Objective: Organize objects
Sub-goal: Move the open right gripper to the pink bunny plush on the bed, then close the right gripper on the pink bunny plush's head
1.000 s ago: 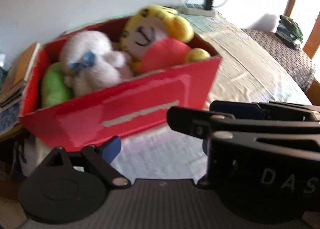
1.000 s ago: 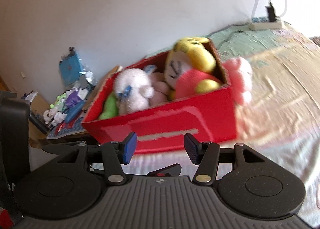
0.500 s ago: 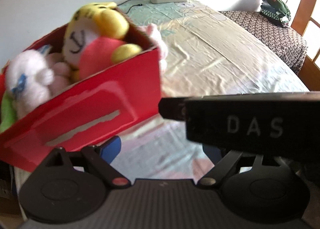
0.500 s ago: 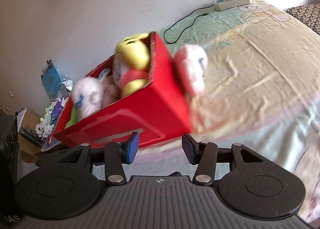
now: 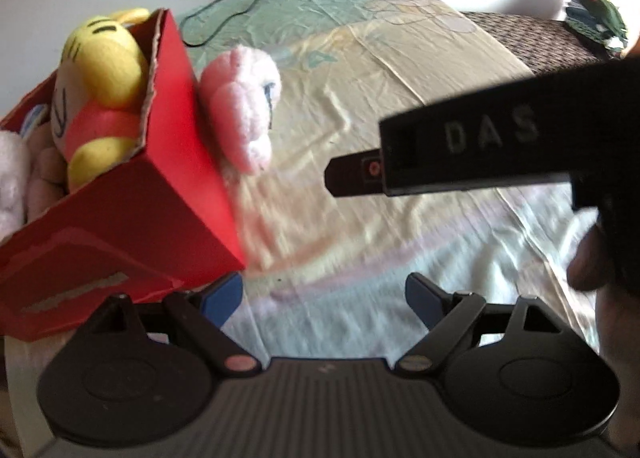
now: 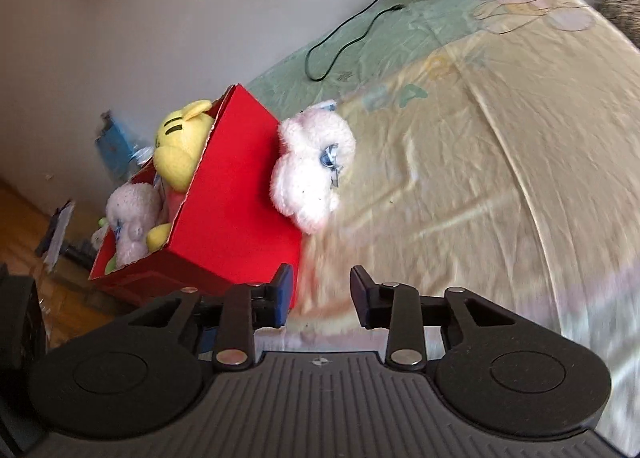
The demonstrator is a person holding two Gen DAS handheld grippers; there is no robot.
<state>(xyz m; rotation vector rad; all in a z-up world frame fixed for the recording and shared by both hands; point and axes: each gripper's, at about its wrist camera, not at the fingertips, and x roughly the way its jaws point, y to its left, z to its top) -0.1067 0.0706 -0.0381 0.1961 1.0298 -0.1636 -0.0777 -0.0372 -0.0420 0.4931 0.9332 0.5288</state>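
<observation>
Since a second ago the red box [image 5: 120, 193] has slid to the frame's left, uncovering a pink plush [image 5: 240, 105] on the bed [image 5: 400, 137] beside it. The left gripper [image 5: 324, 294] gapes empty; the right gripper [image 6: 322, 292] is closing on nothing. Motion blur smears the box's cut-off near end.

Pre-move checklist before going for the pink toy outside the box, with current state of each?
1. Pink plush toy out of the red box, lying on the bedsheet against the box's side: ok.
2. Path from right gripper to the toy unobstructed: ok.
3. Right gripper empty: ok, nothing between its fingers, but it is closing; not ok for a grab.
4. Left gripper open and empty: ok.
5. Room in the box: cannot tell; yellow plush and others fill the visible part.
6. Image sharpness: not ok, both views are motion-blurred.
</observation>
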